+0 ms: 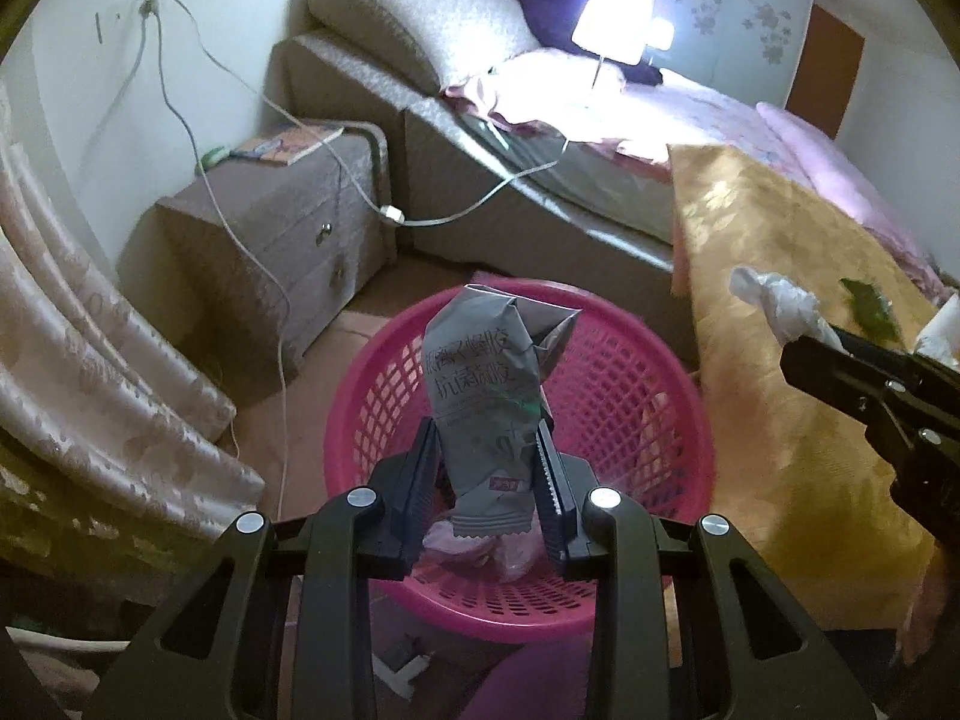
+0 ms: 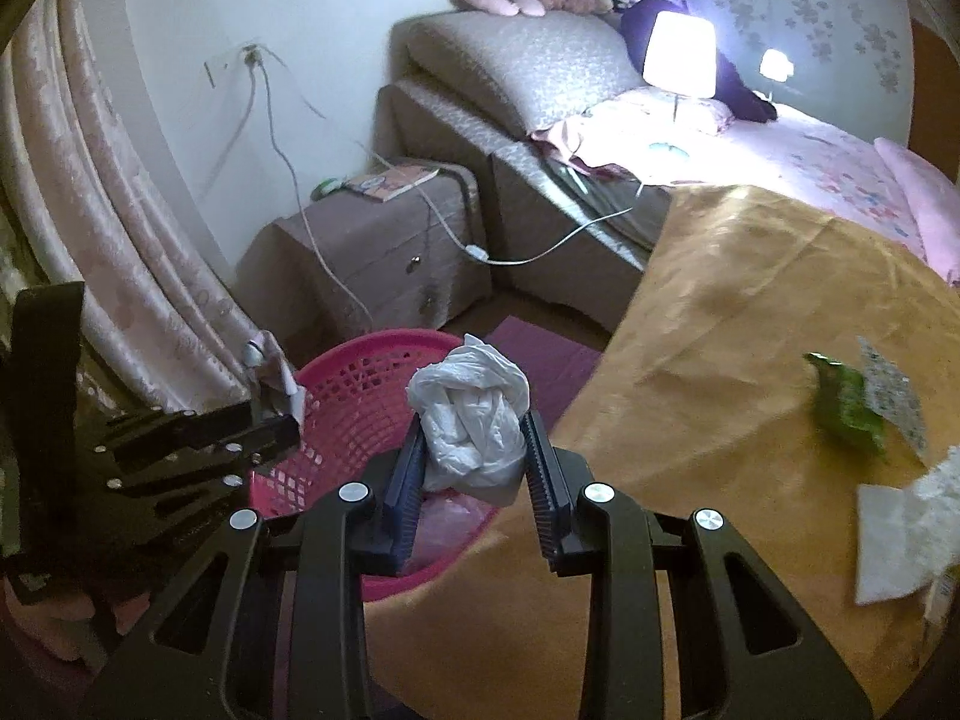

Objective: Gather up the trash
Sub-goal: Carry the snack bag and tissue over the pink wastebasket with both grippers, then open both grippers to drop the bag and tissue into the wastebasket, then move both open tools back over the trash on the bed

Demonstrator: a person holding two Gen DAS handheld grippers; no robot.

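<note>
Left hand-held gripper [image 1: 486, 474] clamping grey packet [image 1: 486, 384] — upright, seemingly over pink basket [image 1: 660, 420]

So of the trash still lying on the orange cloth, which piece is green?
The crumpled green wrapper, far side of the cloth. The pieces beside it are pale: a speckled packet touching it and white paper nearer the camera.

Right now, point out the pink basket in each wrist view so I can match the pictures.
Left wrist view: pink basket sits lower centre, directly behind the fingers holding the grey packet.
Right wrist view: it is lower left, beside the orange cloth.
Shared landmark: the lit lamp on the bed.
</note>
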